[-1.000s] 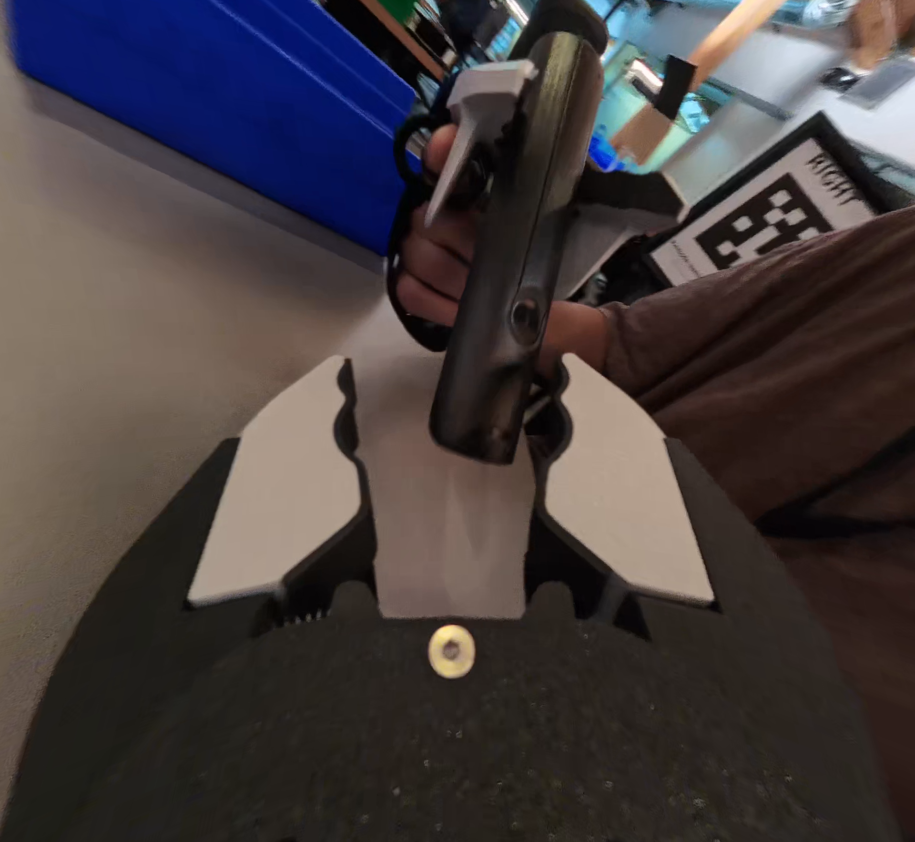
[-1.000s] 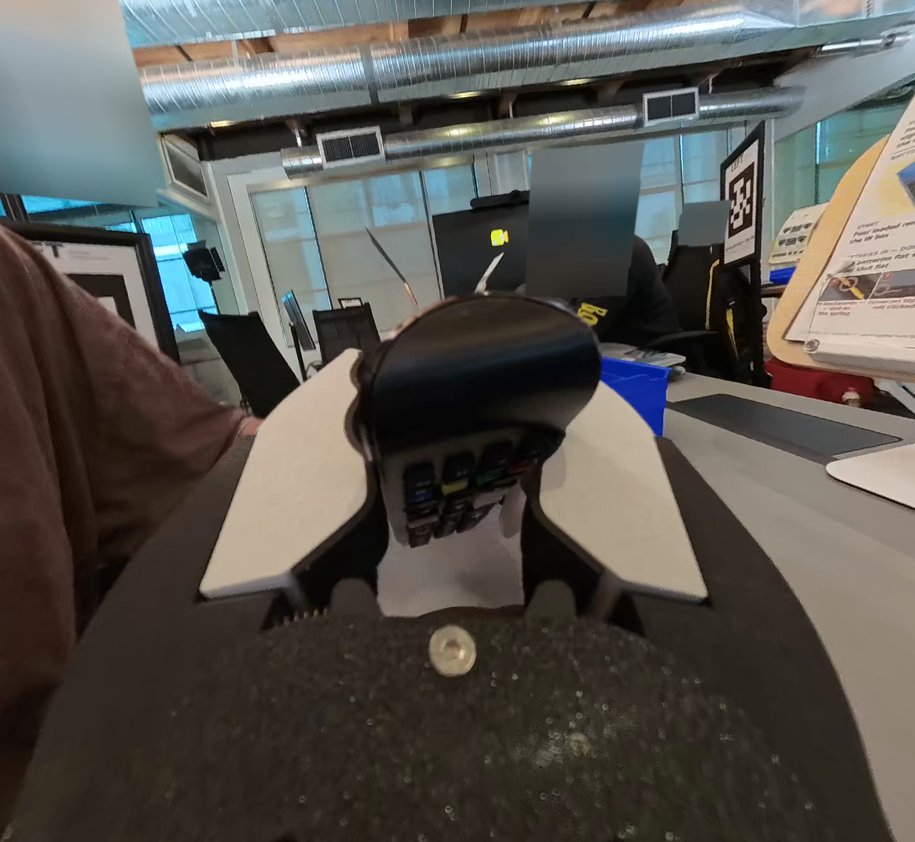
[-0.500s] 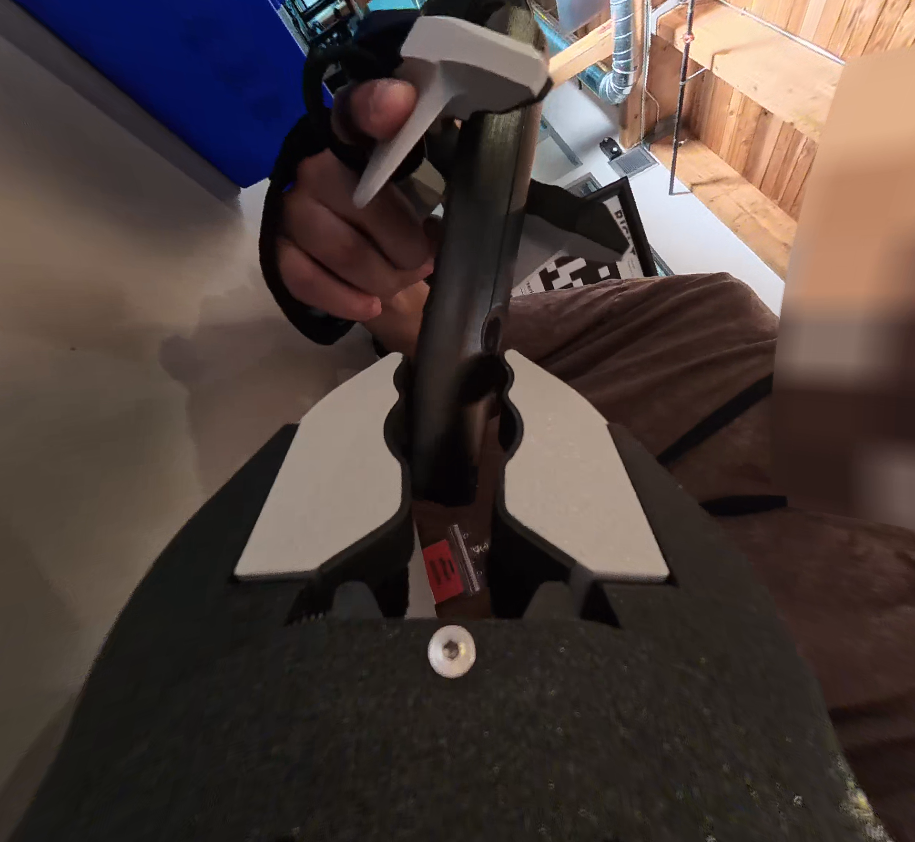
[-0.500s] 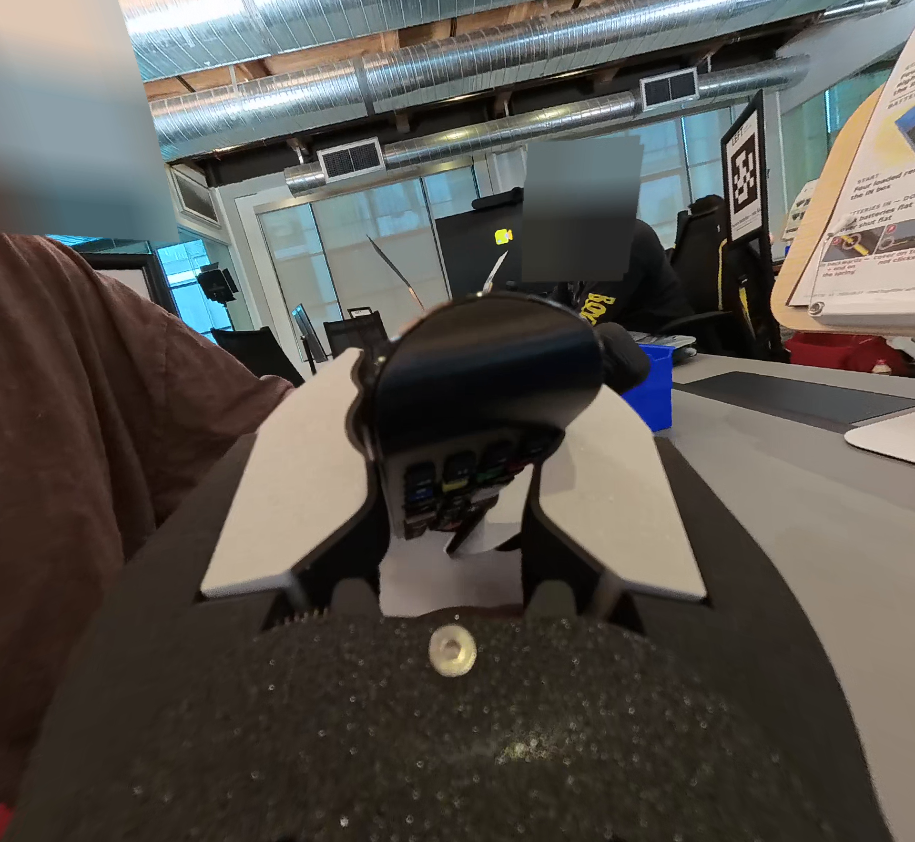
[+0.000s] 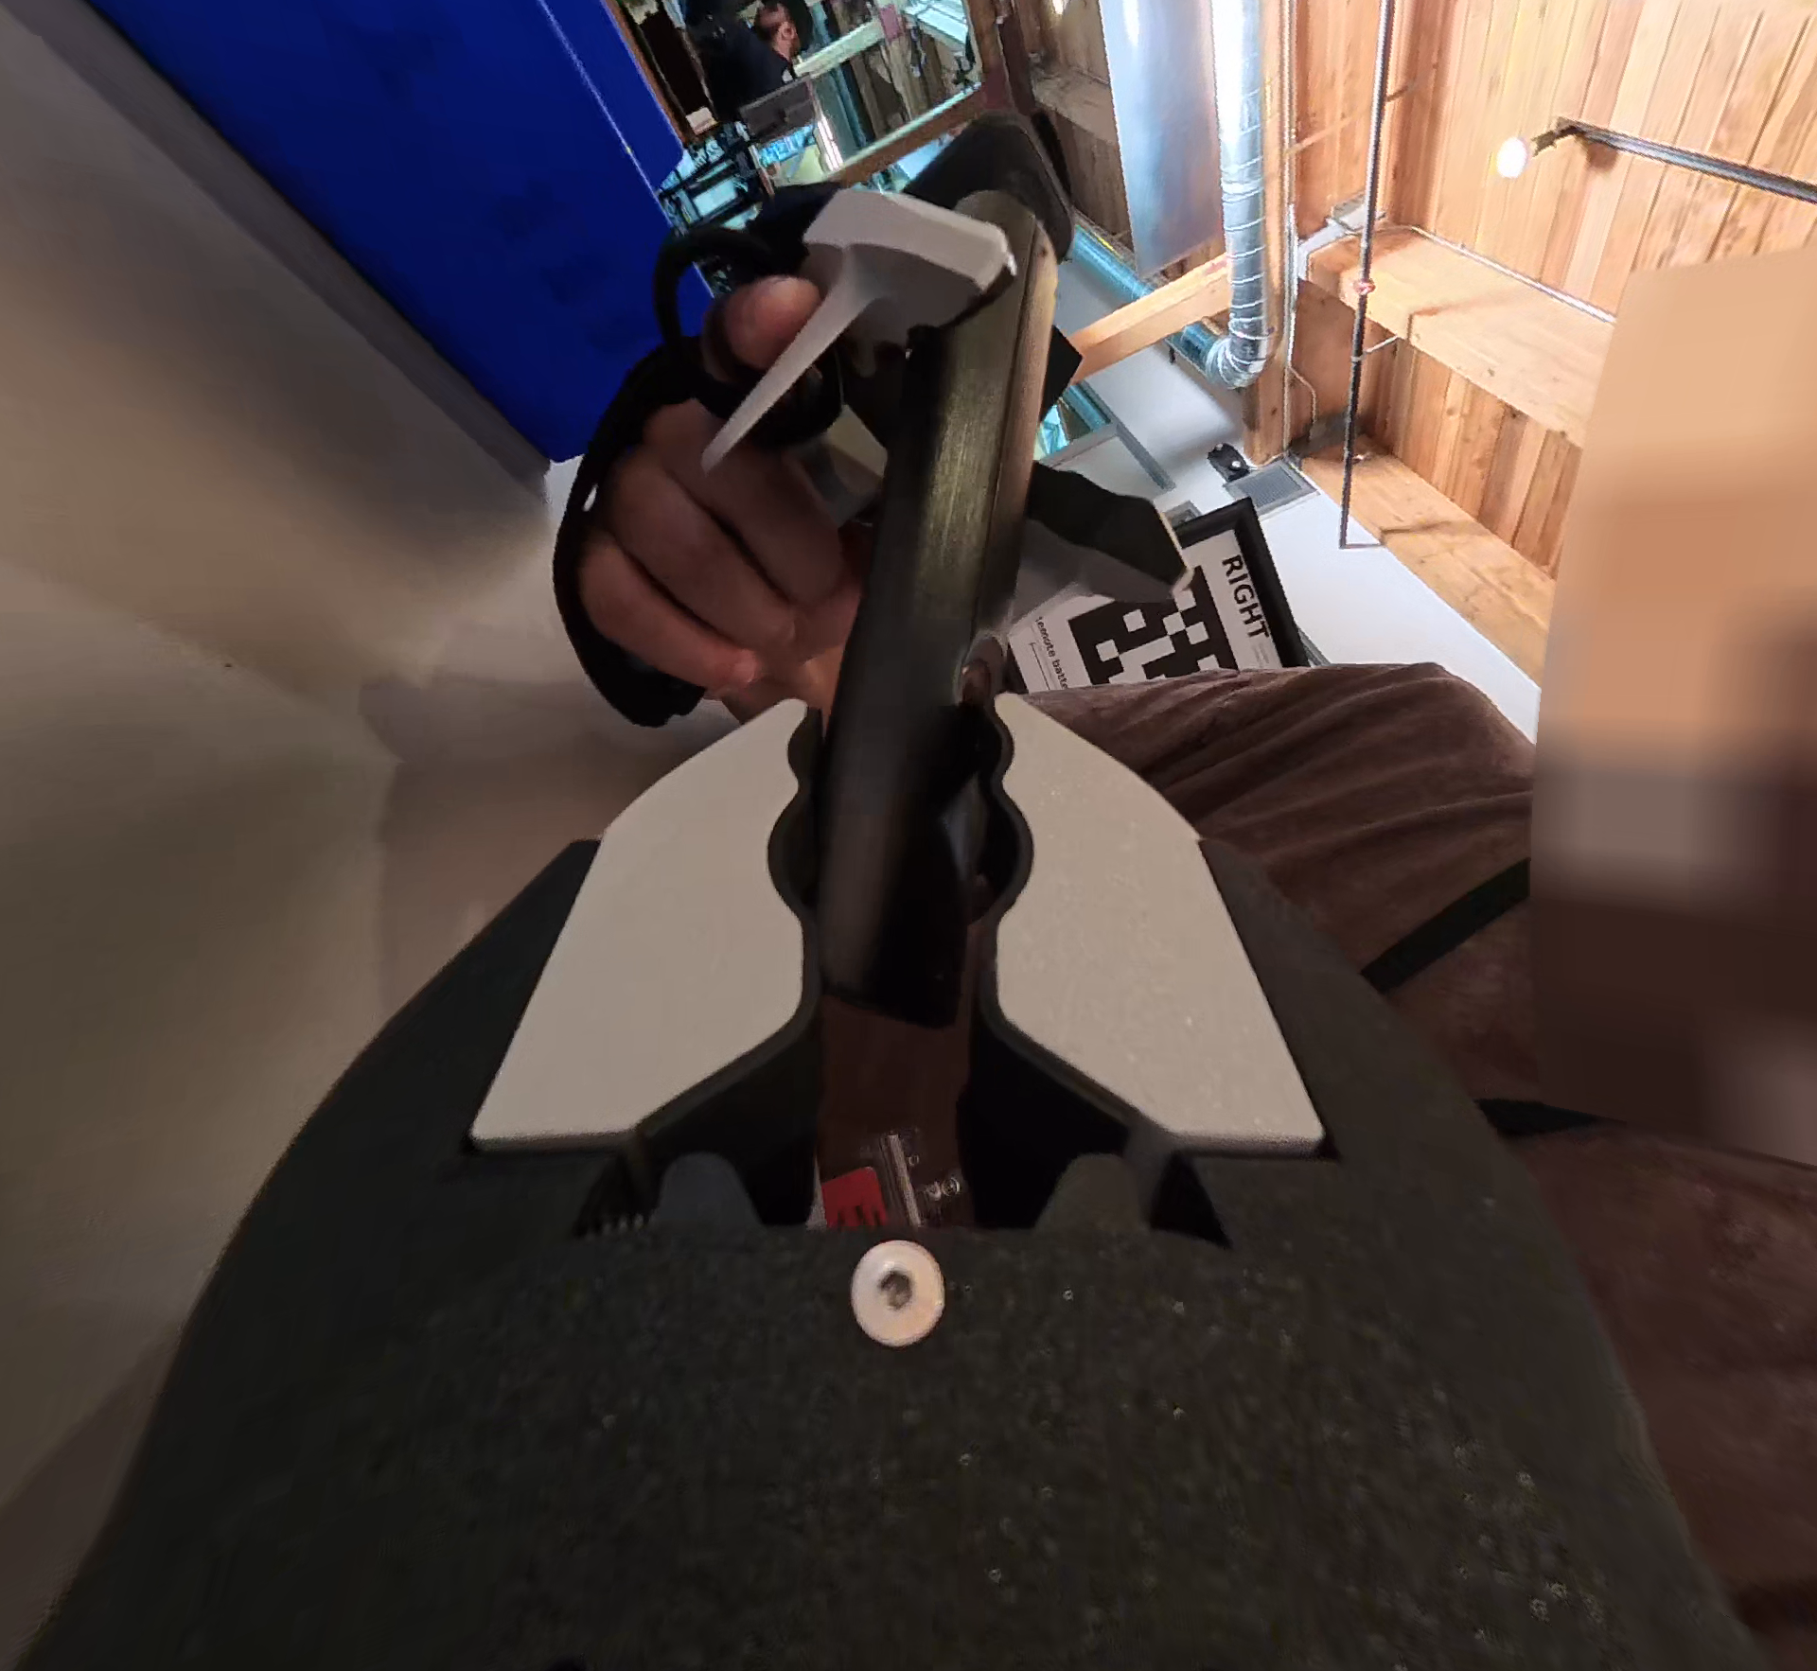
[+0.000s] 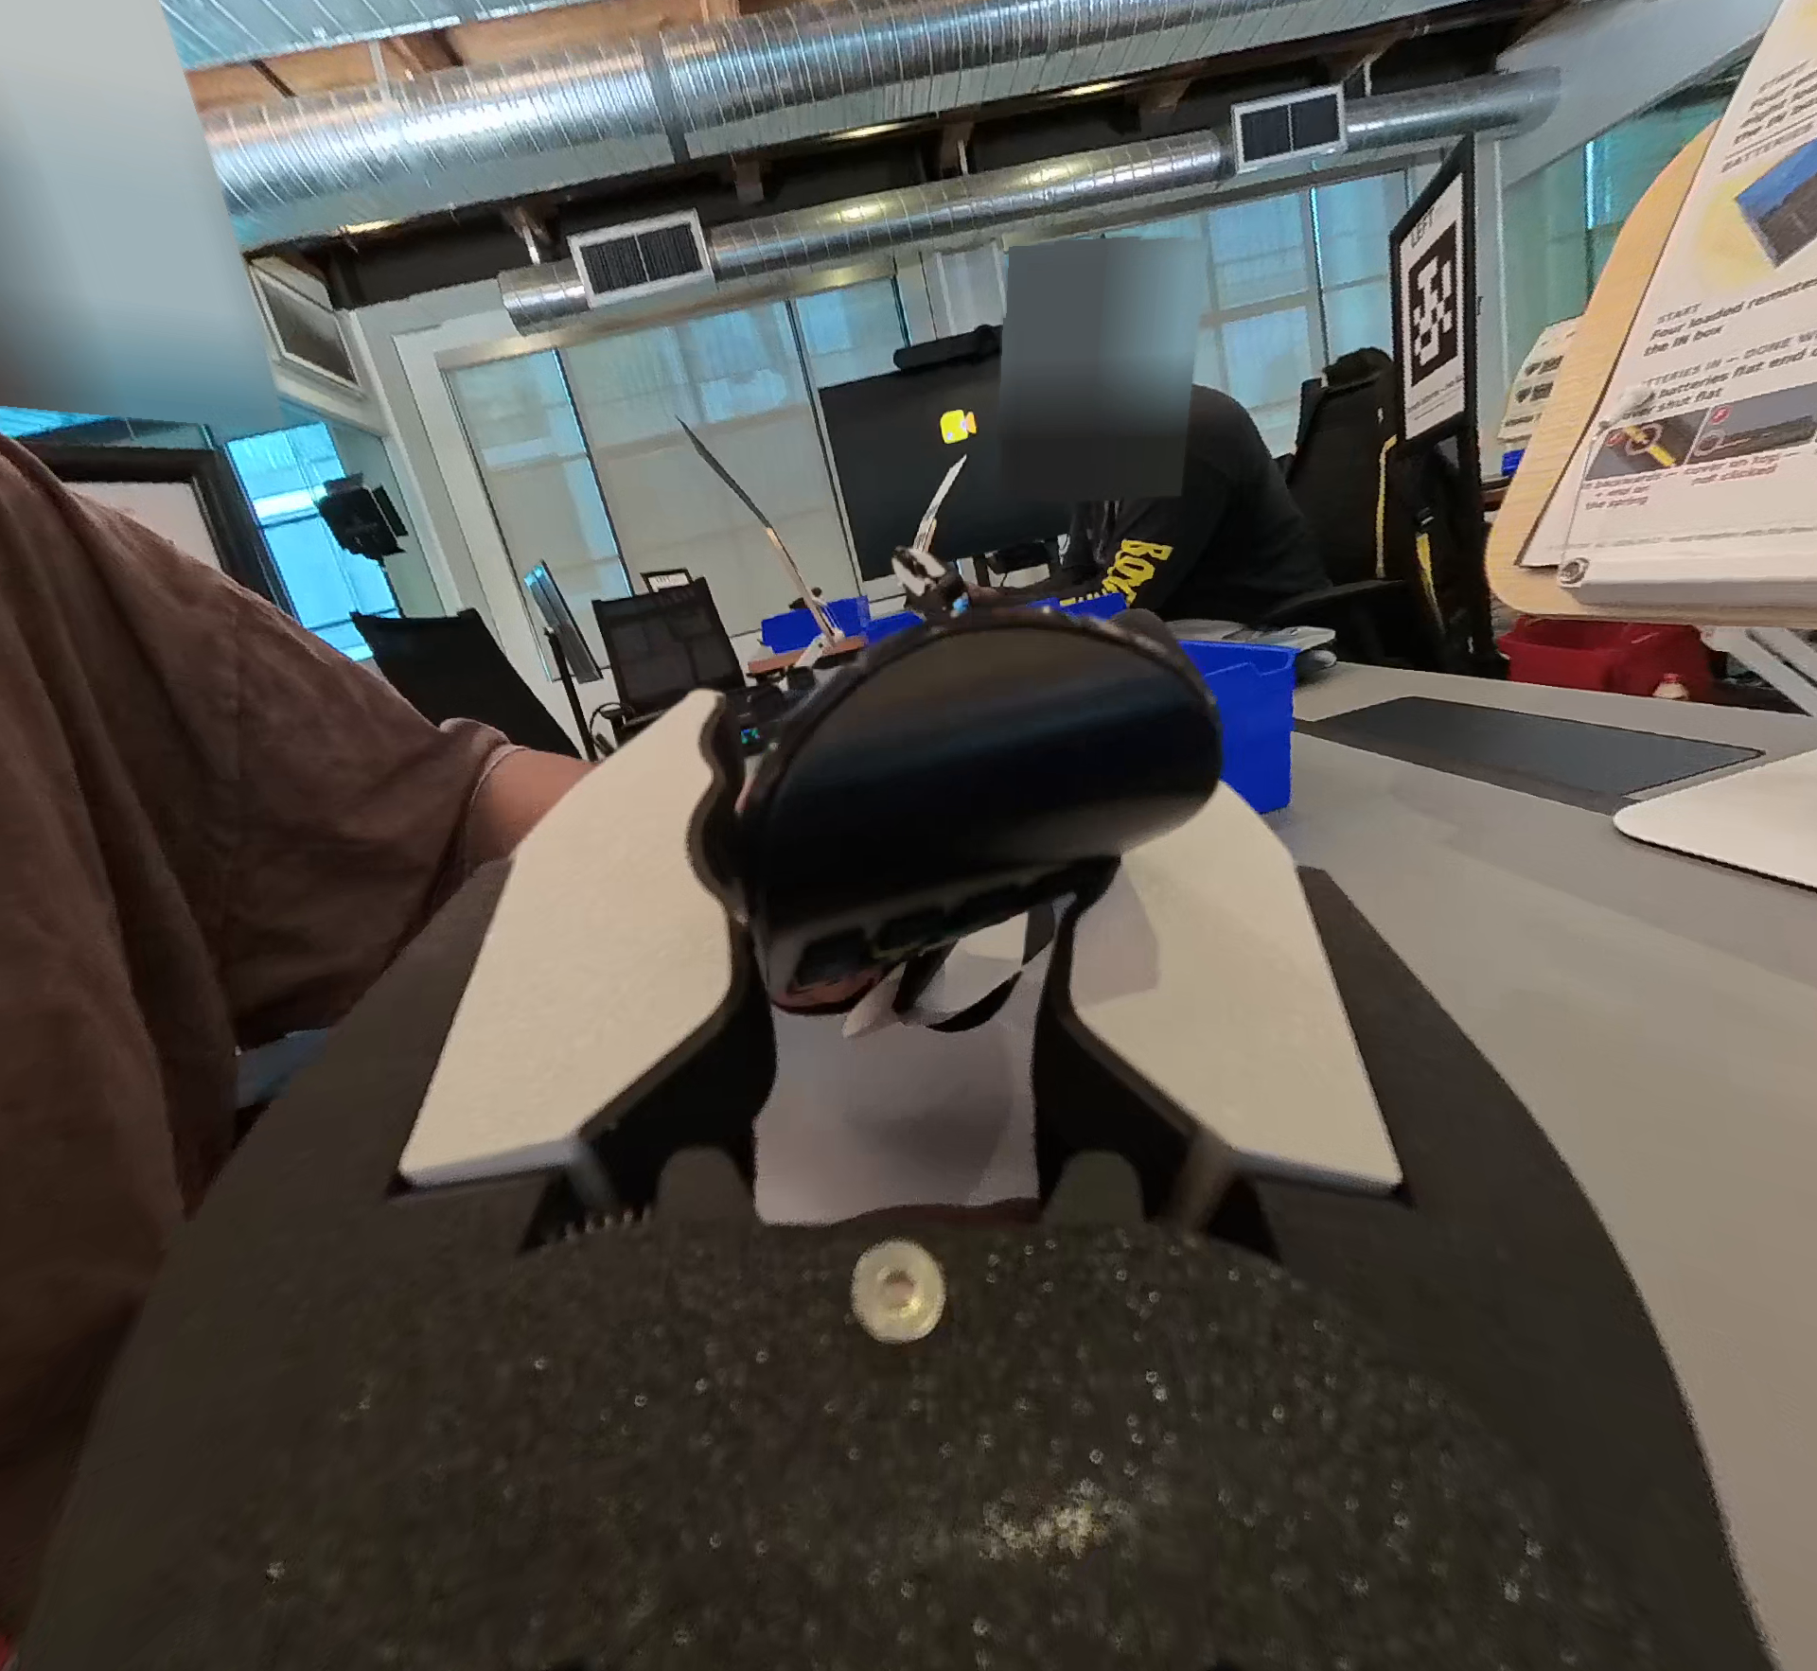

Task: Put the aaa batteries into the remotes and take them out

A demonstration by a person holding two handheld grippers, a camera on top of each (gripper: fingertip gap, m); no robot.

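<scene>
1. The remote (image 5: pixel 929 641) is up in the air, clear of the grey desk (image 5: pixel 197 641), held at both ends, one pair of tongs on each.
2. The left tongs (image 5: pixel 900 847) are clamped on the lower end of the remote. A second ago they stood apart with that end only resting between them; half a second ago they had already closed, and they have held since.
3. The right tongs (image 6: pixel 959 828) are clamped on the other end, the rounded one, with its rows of small buttons facing down. The person's right hand (image 5: pixel 708 562) shows in the left wrist view, squeezing the handle.
4. In the right wrist view the remote has rolled a little over the last half second; its button face is now more hidden.
5. My guess is that the two-ended hold is there to brace the body so the battery cover can be worked.
6. No batteries or open compartment show in either view, so I cannot tell whether this is the loading or the emptying half.
7. A blue bin (image 6: pixel 1244 719) stands farther back on the desk.
</scene>
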